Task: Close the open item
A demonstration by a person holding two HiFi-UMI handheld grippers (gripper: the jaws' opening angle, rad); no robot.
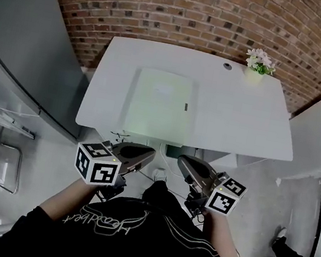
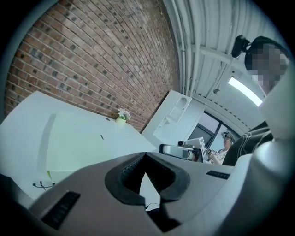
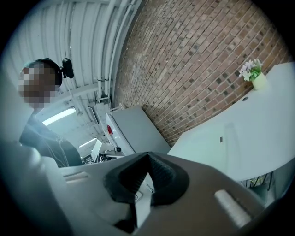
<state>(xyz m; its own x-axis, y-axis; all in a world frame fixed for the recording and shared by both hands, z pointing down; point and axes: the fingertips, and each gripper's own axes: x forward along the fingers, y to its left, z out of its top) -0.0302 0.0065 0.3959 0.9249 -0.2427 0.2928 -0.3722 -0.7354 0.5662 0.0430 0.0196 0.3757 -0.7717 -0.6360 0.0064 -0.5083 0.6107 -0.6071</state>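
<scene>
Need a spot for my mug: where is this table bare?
The white table is bare right of the pale green flat item, up to the flower pot, and in a strip along its left edge. Only the far right corner is crowded.

Tabletop [image 1: 242, 121] looks like smooth matt white laminate, basically no shine. The flat item [image 1: 159, 103] lying on it is pale greenish and just as matt; could be plastic or card, can't tell which. The wall [image 1: 199, 15] is rough red-brown brick with gritty mortar lines. The left gripper [image 1: 147, 152] and right gripper [image 1: 184, 161] have smooth grey plastic shells with a slight sheen, and the pads [image 2: 131, 173] are black, ribbed and rubbery-looking. The marker cube [image 1: 97, 166] is matt with crisp black-and-white print. The shirt [image 1: 128, 242] is black cloth with pale script on it. The grey panel [image 1: 28, 40] on the left is smooth and dull. The little pot [image 1: 254, 75] looks smooth and pale.
</scene>
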